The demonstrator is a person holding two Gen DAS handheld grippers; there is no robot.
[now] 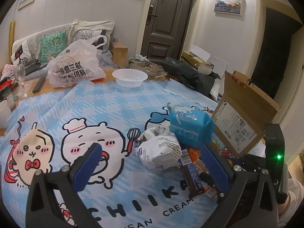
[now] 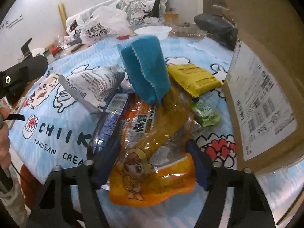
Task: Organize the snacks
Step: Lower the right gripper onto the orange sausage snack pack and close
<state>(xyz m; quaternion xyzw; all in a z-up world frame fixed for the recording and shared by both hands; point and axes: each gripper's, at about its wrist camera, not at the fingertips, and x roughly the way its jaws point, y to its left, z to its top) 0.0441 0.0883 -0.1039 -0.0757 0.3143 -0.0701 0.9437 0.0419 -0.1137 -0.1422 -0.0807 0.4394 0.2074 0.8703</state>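
A: Progress check. Where do the snacks stand?

B: Nearly all are in one heap on the desk [image 1: 117, 102], on the blue cartoon cloth, just beside the box [image 1: 245, 117]. Heap holds a blue pack [image 2: 146, 68] on top, a white bag [image 2: 95, 85], a yellow pack [image 2: 193, 77], a green bar [image 2: 204, 112], a dark bar [image 2: 110, 121] and an orange bag [image 2: 152, 152].

A: Anything in the box yet?

B: Cannot tell; neither view shows its inside. Flaps are up, label side faces the heap.

A: Right tongs [image 2: 150, 163]?

B: Fingers sit either side of the orange bag, which fills the gap between them. Whether they press it I cannot tell.

A: Left tongs [image 1: 152, 163]?

B: Spread wide, holding nothing. Its right finger lies near the dark bar, touching or not unclear.

A: Judgement?

B: Early stage. No snack visibly sorted; the whole heap is left. Orange bag looks like the item in hand, box the likely target.
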